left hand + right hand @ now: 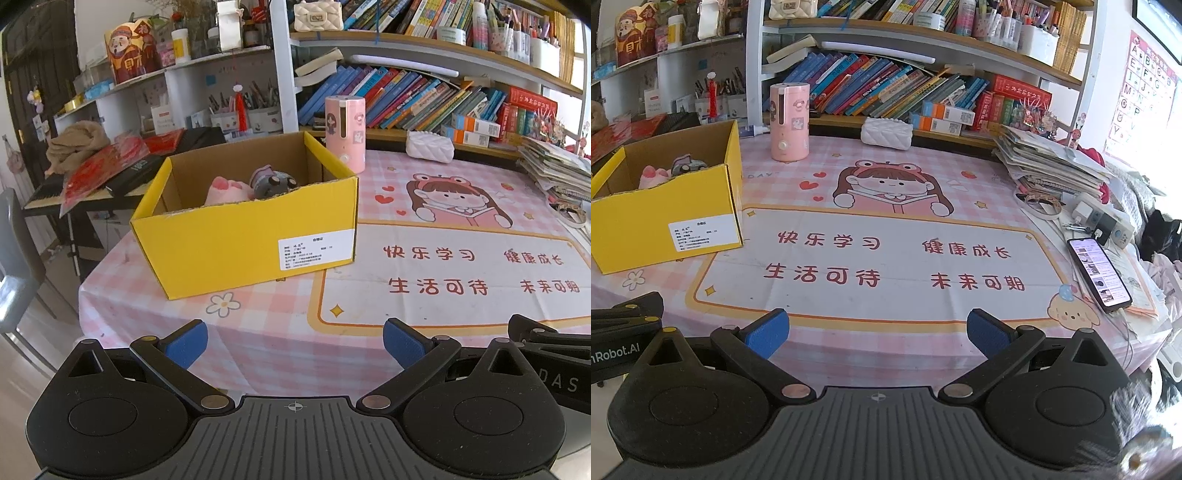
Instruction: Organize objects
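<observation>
Yellow cardboard box [243,236] well ahead of the left jaws and a little to their left; far off to the left of the right jaws, seen there at the edge of view. Open at the top, two soft things already inside: a pink plush toy [225,190] and a grey plush toy [271,181] touching it on the right, both low against the near wall. Nothing else visible in the box, though its floor stays hidden behind that wall.

Judged from this: close to done, perhaps finished. No loose toy on the bare stretch of tablecloth [894,258] straight ahead of either pair of jaws. Still outside the box: a pink cylindrical container [789,122] upright beyond it, far ahead and left of the right jaws; a white quilted pouch [886,133] far ahead at the shelf foot; a phone [1099,273] lit up, ahead and to the right of the right jaws, beside a leaning stack of papers [1049,162]. Whether any of these belongs in the box: not possible to say.

Left gripper [293,343] spread wide, blue pads [186,341] far apart, nothing between them, nothing touched, hanging over the table's near edge. Right gripper [877,332] likewise spread wide and empty, just beside the left one, pads clear of the cloth.
</observation>
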`<state>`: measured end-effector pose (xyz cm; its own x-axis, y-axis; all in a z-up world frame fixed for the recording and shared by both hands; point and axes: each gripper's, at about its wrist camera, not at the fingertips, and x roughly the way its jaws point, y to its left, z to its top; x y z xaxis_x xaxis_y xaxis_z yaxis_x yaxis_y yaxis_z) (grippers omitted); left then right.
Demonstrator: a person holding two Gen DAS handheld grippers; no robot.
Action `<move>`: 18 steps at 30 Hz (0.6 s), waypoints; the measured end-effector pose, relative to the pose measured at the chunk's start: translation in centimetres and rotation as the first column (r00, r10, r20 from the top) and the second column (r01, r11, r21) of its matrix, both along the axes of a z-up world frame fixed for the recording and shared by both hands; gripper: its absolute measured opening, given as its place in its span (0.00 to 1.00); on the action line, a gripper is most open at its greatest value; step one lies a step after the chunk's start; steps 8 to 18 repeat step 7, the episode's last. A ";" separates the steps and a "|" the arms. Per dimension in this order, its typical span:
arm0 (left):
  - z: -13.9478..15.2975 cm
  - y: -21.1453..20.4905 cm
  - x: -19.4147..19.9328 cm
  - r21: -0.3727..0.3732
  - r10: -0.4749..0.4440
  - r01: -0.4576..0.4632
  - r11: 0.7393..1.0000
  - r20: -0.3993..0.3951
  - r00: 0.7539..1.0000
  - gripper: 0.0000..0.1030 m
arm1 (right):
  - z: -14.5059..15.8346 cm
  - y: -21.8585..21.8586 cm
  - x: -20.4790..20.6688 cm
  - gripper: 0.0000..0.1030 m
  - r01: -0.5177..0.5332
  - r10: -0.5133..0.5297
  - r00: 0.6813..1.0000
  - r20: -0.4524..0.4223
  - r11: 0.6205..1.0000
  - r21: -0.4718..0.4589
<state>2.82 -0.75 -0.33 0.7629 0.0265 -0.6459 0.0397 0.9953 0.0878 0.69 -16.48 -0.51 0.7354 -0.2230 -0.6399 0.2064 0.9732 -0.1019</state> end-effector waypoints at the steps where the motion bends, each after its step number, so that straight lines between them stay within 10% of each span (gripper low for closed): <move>1: 0.0 -0.1 0.0 0.002 0.000 0.000 1.000 0.000 1.000 0.99 | 0.0 -0.1 0.0 1.00 0.001 -0.001 1.000 -0.001 1.000 0.000; 18: -0.2 0.1 0.4 -0.001 -0.003 0.003 1.000 -0.012 1.000 0.99 | -0.2 -0.3 0.2 1.00 0.006 -0.006 1.000 -0.011 1.000 0.002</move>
